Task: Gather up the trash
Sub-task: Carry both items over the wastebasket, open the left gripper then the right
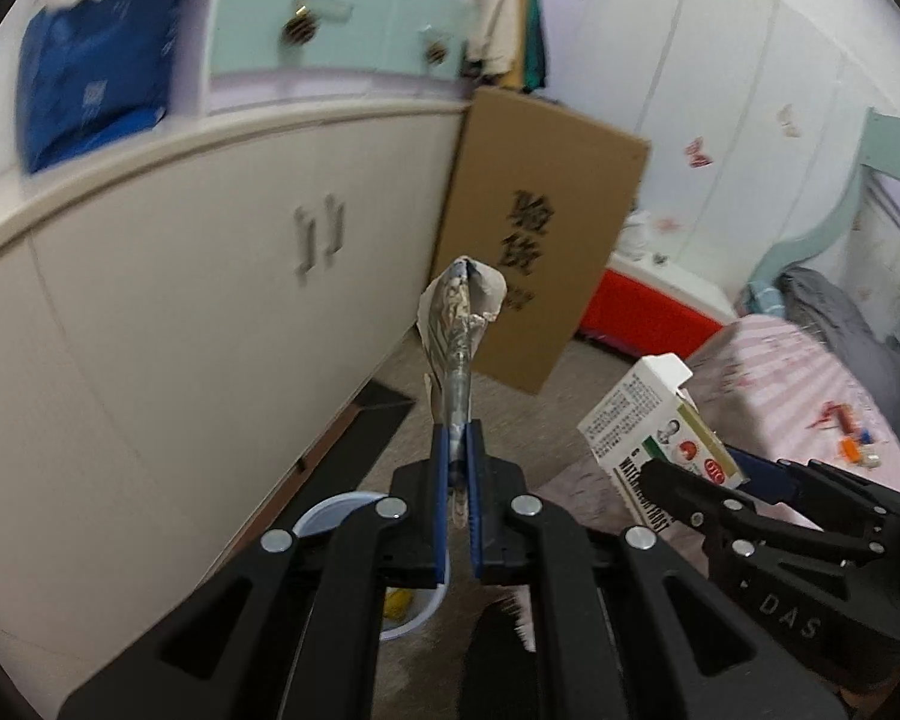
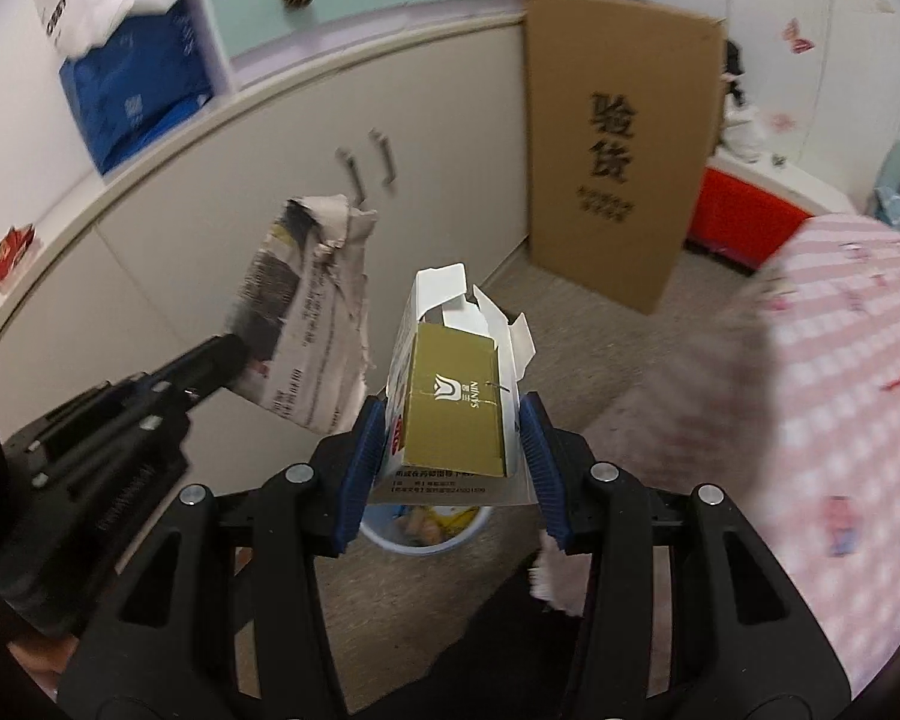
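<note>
My left gripper [image 1: 457,438] is shut on a crumpled piece of newspaper [image 1: 459,324], held upright in the air; it also shows in the right wrist view [image 2: 309,312]. My right gripper [image 2: 453,420] is shut on an opened white and green cardboard box [image 2: 456,402], seen in the left wrist view [image 1: 660,426] too. A pale blue trash bucket [image 1: 411,624] stands on the floor below both grippers, with wrappers inside [image 2: 432,525].
White cabinets [image 1: 180,300] run along the left. A tall brown cardboard panel [image 1: 540,228] leans at the cabinet's end. A bed with a pink checked cover [image 2: 840,390] is on the right, with small bits [image 1: 852,444] on it. A red box [image 2: 744,216] stands behind.
</note>
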Demonstrator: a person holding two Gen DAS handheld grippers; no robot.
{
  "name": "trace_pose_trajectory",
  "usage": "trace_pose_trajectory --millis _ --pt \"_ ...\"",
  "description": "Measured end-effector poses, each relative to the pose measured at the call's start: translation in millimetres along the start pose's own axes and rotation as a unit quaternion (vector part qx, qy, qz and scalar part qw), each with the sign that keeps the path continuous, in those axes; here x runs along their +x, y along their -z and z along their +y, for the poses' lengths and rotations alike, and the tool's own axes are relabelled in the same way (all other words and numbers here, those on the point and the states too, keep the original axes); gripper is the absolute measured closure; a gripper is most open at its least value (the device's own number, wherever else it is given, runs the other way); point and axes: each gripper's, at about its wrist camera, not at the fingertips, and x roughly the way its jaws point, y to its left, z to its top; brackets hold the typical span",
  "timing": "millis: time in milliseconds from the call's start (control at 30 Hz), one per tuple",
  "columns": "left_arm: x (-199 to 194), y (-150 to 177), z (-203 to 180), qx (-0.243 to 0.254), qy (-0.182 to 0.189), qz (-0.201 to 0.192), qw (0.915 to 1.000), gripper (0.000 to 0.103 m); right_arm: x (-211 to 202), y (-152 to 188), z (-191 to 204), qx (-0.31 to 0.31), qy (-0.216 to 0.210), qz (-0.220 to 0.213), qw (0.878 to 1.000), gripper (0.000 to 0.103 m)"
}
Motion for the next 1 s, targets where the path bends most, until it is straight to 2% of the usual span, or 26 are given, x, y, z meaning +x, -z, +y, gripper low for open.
trace_pose_trajectory --millis 100,333,533,700,767,800,833,867,900,1000 --pt "20.3 7.9 19.4 -0.012 -0.025 0.017 0.9995 0.098 22.1 1.8 13.4 -0.005 -0.005 0.012 1.0 0.057" --pt "61.3 24.1 57.6 -0.038 -0.048 0.062 0.9962 0.098 70.2 6.5 25.9 -0.006 -0.01 0.047 0.999 0.057" --pt "83.6 30.0 67.1 -0.043 -0.056 0.081 0.9942 0.098 95.2 6.1 28.9 -0.003 -0.01 0.054 0.998 0.057" --pt "95.4 27.1 66.4 -0.042 -0.061 0.079 0.9941 0.096 101.6 7.2 20.4 0.011 -0.008 0.049 0.999 0.057" --pt "98.0 25.7 64.3 -0.038 -0.069 0.069 0.9946 0.09 104.7 8.4 16.4 0.019 -0.009 0.052 0.998 0.057" --pt "99.6 26.1 63.3 -0.034 -0.075 0.068 0.9943 0.083 106.0 8.5 15.3 0.02 -0.01 0.053 0.998 0.057" --pt "101.8 25.7 63.2 -0.031 -0.081 0.069 0.9939 0.061 107.4 9.1 13.4 0.022 -0.009 0.055 0.998 0.057" --pt "102.7 25.6 62.4 -0.028 -0.086 0.069 0.9935 0.05 107.8 9.4 12.1 0.024 -0.008 0.055 0.998 0.056" --pt "101.0 26.5 61.5 -0.027 -0.095 0.062 0.9932 0.045 108.4 10.1 10.6 0.026 -0.009 0.057 0.998 0.056" --pt "99.9 27.4 58.7 -0.019 -0.099 0.061 0.993 0.041 108.2 11.1 8.5 0.027 -0.008 0.058 0.998 0.056"
